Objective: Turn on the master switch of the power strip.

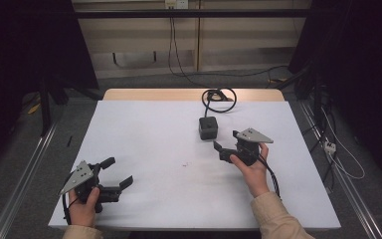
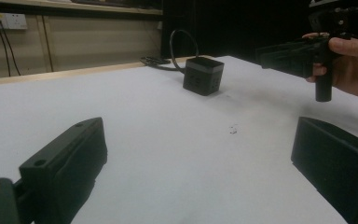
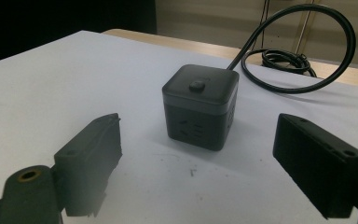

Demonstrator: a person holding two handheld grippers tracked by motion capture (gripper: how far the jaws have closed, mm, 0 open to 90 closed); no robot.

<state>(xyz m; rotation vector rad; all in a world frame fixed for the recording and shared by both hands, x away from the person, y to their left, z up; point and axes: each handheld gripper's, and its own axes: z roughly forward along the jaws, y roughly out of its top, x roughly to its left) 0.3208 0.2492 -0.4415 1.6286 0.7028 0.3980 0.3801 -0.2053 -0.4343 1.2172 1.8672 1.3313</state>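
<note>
Right gripper (image 1: pixel 224 141): jaws apart, near dark grey cube power socket (image 3: pixel 200 106), nothing between | left gripper (image 1: pixel 115 172): jaws wide apart, empty, over white table sheet (image 1: pixel 154 149).

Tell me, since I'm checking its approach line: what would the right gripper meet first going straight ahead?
Probably the black socket cube, which sits centred ahead of the right gripper, its open jaws apart from it.
</note>
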